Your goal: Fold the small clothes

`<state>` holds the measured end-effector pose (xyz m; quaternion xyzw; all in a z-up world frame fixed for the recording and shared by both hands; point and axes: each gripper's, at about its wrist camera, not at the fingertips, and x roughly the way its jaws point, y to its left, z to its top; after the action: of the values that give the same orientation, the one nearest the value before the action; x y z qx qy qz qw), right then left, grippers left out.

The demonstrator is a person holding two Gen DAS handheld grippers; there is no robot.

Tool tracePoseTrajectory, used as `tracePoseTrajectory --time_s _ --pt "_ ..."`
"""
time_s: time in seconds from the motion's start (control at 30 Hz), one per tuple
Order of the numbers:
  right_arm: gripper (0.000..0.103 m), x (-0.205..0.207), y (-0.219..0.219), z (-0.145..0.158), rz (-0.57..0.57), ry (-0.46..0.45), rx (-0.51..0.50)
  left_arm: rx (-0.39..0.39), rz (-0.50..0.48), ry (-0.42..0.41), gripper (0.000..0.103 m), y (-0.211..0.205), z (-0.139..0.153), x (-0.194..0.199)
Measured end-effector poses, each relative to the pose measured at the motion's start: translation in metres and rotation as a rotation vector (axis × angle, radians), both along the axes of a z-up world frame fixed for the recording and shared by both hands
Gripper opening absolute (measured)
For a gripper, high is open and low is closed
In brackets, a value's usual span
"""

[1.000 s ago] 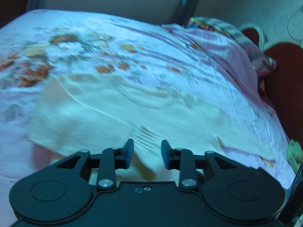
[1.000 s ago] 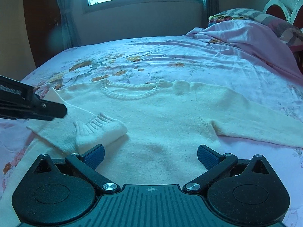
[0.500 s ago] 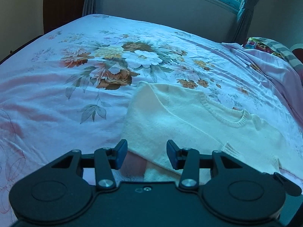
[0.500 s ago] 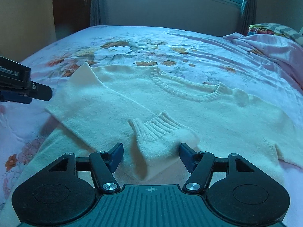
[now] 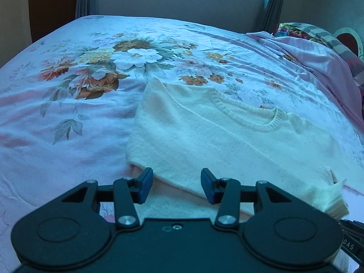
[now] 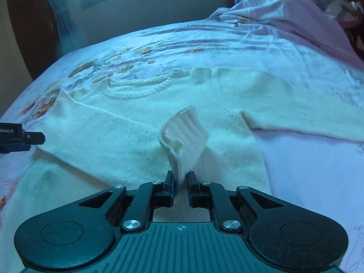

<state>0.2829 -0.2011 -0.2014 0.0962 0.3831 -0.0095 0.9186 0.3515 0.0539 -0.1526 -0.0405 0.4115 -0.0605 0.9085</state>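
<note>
Cream sweater, sleeve cuff pinched upright.

Right gripper: jaws nearly closed, pinching the ribbed sleeve cuff of the cream sweater, fingers low and pointing forward. Left gripper: jaws parted, nothing between them, blue pads hovering just over the folded sleeve edge. In the right wrist view, seen at far left, apart from the right one.
</note>
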Motion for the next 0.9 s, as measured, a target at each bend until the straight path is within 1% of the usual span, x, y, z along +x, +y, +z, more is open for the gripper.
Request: tracePoseTrajectory --time_s 0.03,0.07,0.13,0.2,0.23,0.27,0.3,0.33,0.4,0.43,0.5,0.57,0.6,0.67,0.7,0.73,0.83,0.87,0.9 --pt "0.020 -0.002 -0.004 0.003 -0.003 -0.007 0.013 0.011 -0.003 -0.002 0.044 -0.002 0.000 -0.001" --pt "0.041 -0.004 -0.007 0.006 -0.007 -0.021 0.016 0.022 -0.007 -0.005 0.044 -0.004 0.000 -0.003" --pt "0.060 -0.004 -0.013 0.011 -0.021 -0.038 0.030 0.029 -0.009 -0.008 0.044 -0.004 0.000 -0.004" --pt "0.059 -0.001 -0.019 0.012 -0.025 -0.038 0.051 0.035 -0.001 -0.007 0.044 -0.004 0.002 -0.004" --pt "0.059 0.001 -0.023 0.011 -0.031 -0.029 0.071 0.035 0.002 -0.008 0.044 -0.003 0.002 -0.004" --pt "0.052 0.002 -0.028 0.010 -0.039 -0.023 0.110 0.034 0.003 -0.008 0.045 -0.002 0.003 -0.004" --pt "0.044 0.004 -0.035 0.007 -0.056 -0.014 0.150 0.037 0.001 -0.011 0.045 -0.002 0.003 -0.005" --pt "0.031 0.005 -0.041 0.005 -0.068 -0.006 0.175 0.046 0.000 -0.015 0.045 -0.002 0.003 -0.005" --pt "0.017 0.008 -0.051 0.000 -0.092 -0.002 0.202 0.055 0.001 -0.016 0.045 -0.002 0.001 -0.003" --pt "0.005 0.010 -0.054 -0.001 -0.094 -0.001 0.209 0.051 0.004 -0.013 0.045 -0.001 0.000 -0.001" --pt "0.005 0.014 -0.058 -0.002 -0.080 -0.004 0.226 0.043 0.016 -0.008 0.045 0.000 -0.003 0.002" --pt "0.004 0.018 -0.055 0.001 -0.053 -0.027 0.195 0.039 0.026 -0.008 0.045 0.000 -0.006 0.006" --pt "0.004 0.020 -0.054 0.005 -0.045 -0.052 0.178 0.043 0.037 -0.009 0.045 0.000 -0.008 0.008" --pt "0.004 0.025 -0.054 0.019 -0.040 -0.140 0.142 0.042 0.065 -0.013 0.045 0.001 -0.012 0.012" --pt "0.004 0.027 -0.057 0.024 -0.042 -0.163 0.130 0.042 0.077 -0.012 0.045 0.002 -0.014 0.014" --pt "0.004 0.031 -0.060 0.022 -0.045 -0.151 0.120 0.043 0.089 -0.007 0.045 0.003 -0.016 0.015" --pt "0.004 0.039 -0.071 -0.006 -0.085 -0.027 0.093 0.061 0.103 0.010 0.045 0.007 -0.024 0.018" --pt "0.004 0.037 -0.075 -0.013 -0.083 -0.012 0.088 0.065 0.107 0.014 0.046 0.008 -0.026 0.019" --pt "0.005 0.034 -0.076 -0.013 -0.080 -0.023 0.083 0.067 0.108 0.016 0.047 0.010 -0.027 0.018"
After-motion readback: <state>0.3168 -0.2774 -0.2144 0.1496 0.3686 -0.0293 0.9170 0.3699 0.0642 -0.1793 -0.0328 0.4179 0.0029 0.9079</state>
